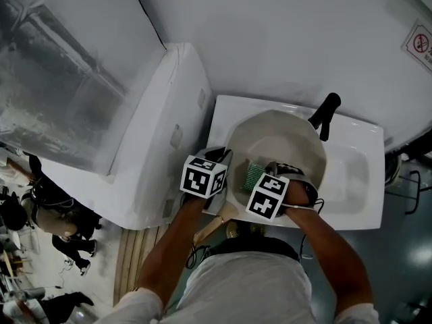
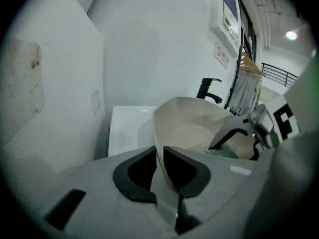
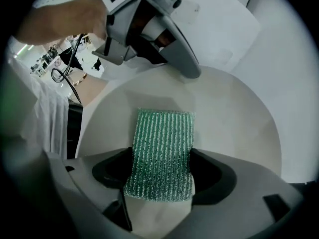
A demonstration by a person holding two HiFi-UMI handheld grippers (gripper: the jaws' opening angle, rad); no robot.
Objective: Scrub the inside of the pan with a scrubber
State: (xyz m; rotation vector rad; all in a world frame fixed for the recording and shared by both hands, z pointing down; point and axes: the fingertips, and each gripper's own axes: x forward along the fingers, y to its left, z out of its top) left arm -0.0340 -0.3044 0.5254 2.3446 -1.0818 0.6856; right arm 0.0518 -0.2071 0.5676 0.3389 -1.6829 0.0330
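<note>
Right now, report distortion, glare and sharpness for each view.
Head view: even light, sharp, little bending of the pan. Left gripper view: fisheye, black corners, lamp flares top right. Right gripper view: fisheye too, scrubber crisp, far left washed out.

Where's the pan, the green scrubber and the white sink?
pan [image 1: 283, 140], head view, on its bare inside bottom.
green scrubber [image 3: 162, 148], right gripper view, middle of its striped face.
white sink [image 1: 356, 174], head view, bare basin right of the pan.
</note>
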